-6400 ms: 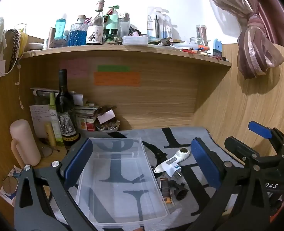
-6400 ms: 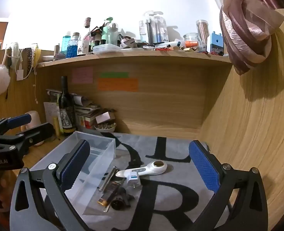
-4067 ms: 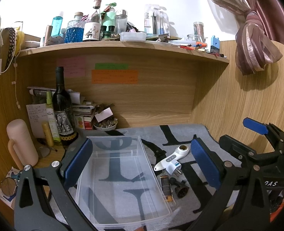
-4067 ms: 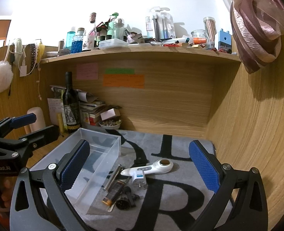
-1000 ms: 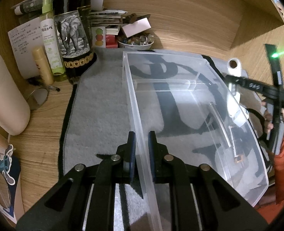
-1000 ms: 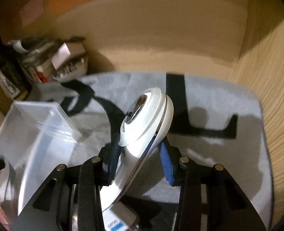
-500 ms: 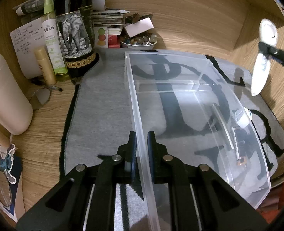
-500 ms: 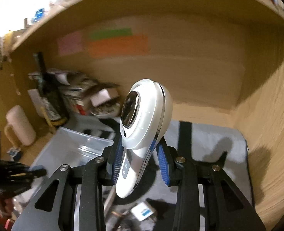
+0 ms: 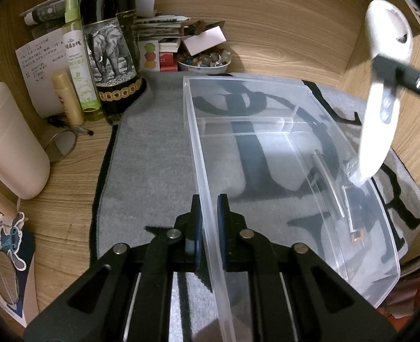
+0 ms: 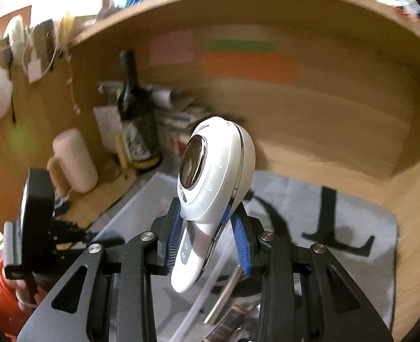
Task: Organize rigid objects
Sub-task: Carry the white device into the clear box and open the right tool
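Right, left tongs (image 9: 208,222) first: pressed together on the near left wall of the clear plastic bin (image 9: 266,131), one blue pad outside the wall, one inside. That bin sits on the grey mat with black lettering (image 9: 153,176), which covers the wooden surface (image 9: 67,199). Its floor looks bare in the left wrist view.

Over to the right tongs (image 10: 208,238): they pinch the white handheld device (image 10: 210,188) at its narrow waist, blue pads on both sides. It is held in the air, round metal-faced head up and forward, buttoned handle hanging down below the pads. From the left wrist view the same device (image 9: 380,91) hangs high at the right, over the bin's far right wall, clear of the mat.

Just beyond that right wall, seen through the plastic, small items lie on the mat: a slim metal tube (image 9: 328,182) and a dark narrow piece with an orange end (image 9: 355,216); what exactly they are I cannot tell.

Further out on the left, a dark wine bottle with an elephant label (image 9: 110,48) stands at the mat's corner, with a green spray bottle (image 9: 80,65) beside it and a cream cylinder (image 9: 7,142) nearer the edge. A small bowl of trinkets (image 9: 204,62) sits behind the bin against the wooden back panel.
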The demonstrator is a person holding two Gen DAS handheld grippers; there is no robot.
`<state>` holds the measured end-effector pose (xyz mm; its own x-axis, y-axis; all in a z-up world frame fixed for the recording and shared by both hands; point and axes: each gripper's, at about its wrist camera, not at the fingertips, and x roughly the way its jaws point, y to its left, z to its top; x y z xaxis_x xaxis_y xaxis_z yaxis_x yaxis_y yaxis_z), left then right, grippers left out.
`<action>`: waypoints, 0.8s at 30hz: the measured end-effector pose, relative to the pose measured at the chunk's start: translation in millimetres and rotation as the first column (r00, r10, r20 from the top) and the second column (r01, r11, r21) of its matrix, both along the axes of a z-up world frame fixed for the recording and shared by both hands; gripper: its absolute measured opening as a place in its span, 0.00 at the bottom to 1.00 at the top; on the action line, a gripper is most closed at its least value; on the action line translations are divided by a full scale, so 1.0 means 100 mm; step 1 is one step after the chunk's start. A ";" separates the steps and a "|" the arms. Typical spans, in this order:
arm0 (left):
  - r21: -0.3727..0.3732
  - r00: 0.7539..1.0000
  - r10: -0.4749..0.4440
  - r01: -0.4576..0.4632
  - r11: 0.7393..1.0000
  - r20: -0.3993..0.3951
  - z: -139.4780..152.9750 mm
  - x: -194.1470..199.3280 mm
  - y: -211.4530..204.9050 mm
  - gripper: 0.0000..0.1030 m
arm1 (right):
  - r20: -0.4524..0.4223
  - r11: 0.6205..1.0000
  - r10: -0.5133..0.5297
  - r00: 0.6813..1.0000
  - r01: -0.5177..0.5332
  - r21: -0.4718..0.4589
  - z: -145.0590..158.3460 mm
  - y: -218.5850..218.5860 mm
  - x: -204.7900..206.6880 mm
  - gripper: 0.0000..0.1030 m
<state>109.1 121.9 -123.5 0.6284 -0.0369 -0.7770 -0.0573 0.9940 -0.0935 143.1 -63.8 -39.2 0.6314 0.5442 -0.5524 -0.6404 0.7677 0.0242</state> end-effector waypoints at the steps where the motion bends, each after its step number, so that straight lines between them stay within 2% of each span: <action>1: 0.000 1.000 0.000 0.000 1.000 0.000 0.00 0.00 0.00 0.10 | -0.014 1.000 0.011 1.000 -0.011 -0.012 -0.04 0.05 0.00 0.30; 11: 0.009 1.000 -0.008 0.008 1.000 0.009 0.00 -0.03 -0.02 0.10 | -0.134 0.987 0.051 0.990 -0.070 -0.143 -0.46 0.41 0.09 0.30; 24: 0.007 1.000 -0.021 0.021 1.000 0.016 0.00 -0.05 -0.02 0.11 | -0.231 0.954 0.077 0.970 -0.138 -0.264 -0.75 0.65 0.18 0.30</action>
<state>104.1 120.2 -123.4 0.6401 -0.0449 -0.7669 -0.0347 0.9956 -0.0873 161.4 1.3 -113.9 0.4265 0.4085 -0.8070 -0.7226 0.6905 -0.0323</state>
